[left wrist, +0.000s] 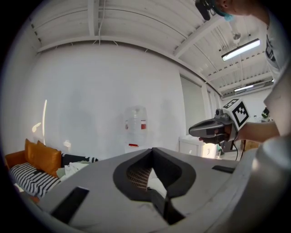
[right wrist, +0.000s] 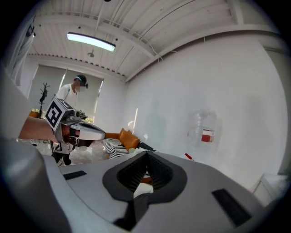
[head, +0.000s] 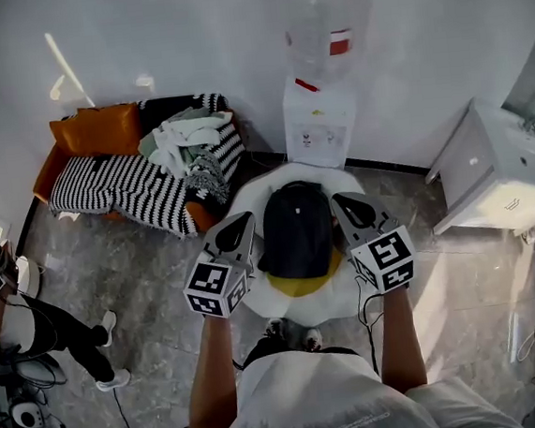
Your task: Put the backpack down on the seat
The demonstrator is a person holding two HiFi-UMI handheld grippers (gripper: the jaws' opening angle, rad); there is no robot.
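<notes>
My left gripper (head: 240, 223), right gripper (head: 342, 202): jaws together, empty, beside black fabric backpack (head: 295, 229) on white seat (head: 287, 172). Likely floppy; grab top.

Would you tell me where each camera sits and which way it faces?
Head view: on the person's head, steeply down at backpack on seat; forearms, left claw, right claw.
Left gripper view: on left claw, facing the water dispenser; own shut jaws.
Right gripper view: on right claw, likewise.
Both share the water dispenser and sofa.
</notes>
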